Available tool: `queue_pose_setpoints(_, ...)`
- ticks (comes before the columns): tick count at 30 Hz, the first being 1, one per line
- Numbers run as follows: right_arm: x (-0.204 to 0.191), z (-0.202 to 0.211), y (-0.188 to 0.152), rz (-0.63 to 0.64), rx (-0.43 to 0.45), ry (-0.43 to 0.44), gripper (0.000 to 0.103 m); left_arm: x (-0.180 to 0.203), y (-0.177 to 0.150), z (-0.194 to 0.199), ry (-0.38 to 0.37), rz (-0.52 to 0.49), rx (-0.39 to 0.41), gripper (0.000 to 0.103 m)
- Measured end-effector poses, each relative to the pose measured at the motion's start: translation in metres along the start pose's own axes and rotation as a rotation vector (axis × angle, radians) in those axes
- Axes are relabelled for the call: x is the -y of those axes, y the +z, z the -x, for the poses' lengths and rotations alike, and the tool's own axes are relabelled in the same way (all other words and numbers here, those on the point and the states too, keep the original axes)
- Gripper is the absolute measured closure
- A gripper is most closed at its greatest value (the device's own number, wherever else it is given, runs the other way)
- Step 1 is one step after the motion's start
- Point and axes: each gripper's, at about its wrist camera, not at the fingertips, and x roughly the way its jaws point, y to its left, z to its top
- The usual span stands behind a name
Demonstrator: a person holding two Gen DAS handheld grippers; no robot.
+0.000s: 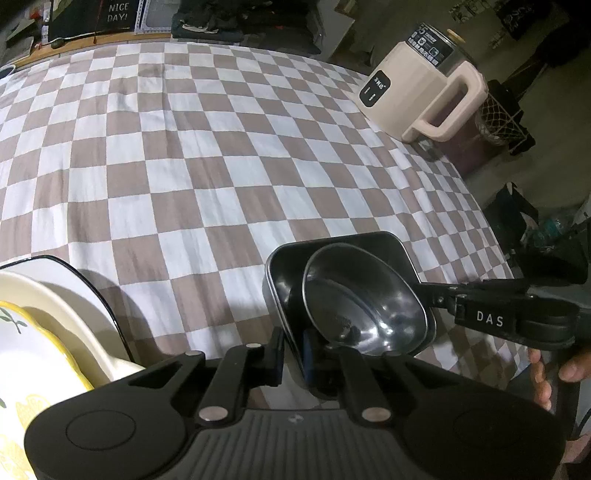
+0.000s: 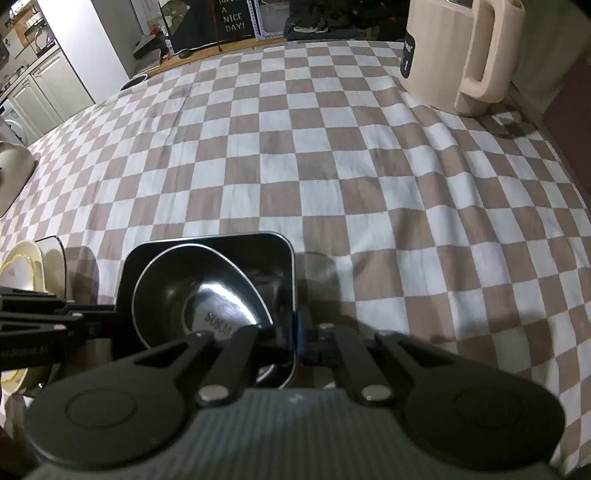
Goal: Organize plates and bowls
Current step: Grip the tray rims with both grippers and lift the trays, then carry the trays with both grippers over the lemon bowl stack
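A black square dish point(image 1: 373, 245) holds a round steel bowl point(image 1: 364, 302) and is lifted above the checkered tablecloth. My left gripper point(image 1: 293, 349) is shut on the dish's near left wall. My right gripper point(image 2: 293, 338) is shut on the dish's right wall point(image 2: 288, 280); it shows in the left wrist view point(image 1: 436, 299) at the dish's right side. The steel bowl point(image 2: 207, 295) sits tilted inside the dish point(image 2: 207, 243). A stack of cream plates with a yellow-rimmed one on top point(image 1: 44, 332) lies at the left, and shows small in the right wrist view point(image 2: 26, 266).
A beige electric kettle point(image 1: 421, 88) stands at the far right of the table, also in the right wrist view point(image 2: 454, 55). The checkered tablecloth point(image 1: 207, 147) covers the table. A wooden edge and a "NICE DAY" sign point(image 2: 231, 18) lie at the back.
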Motion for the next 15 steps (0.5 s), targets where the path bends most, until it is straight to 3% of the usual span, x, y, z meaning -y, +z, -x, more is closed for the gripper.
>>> queue_pose_setpoints(7,0.002,0.007,0.0,-0.021,0.019,0.02,0.1,-0.004,0.004,0.007,-0.014,0.021,0.04,0.092)
queue_pose_setpoints(15,0.008,0.027,0.0,-0.07,0.105,0.068,0.099,-0.002,0.009,0.029,-0.034,0.022,0.125,0.092)
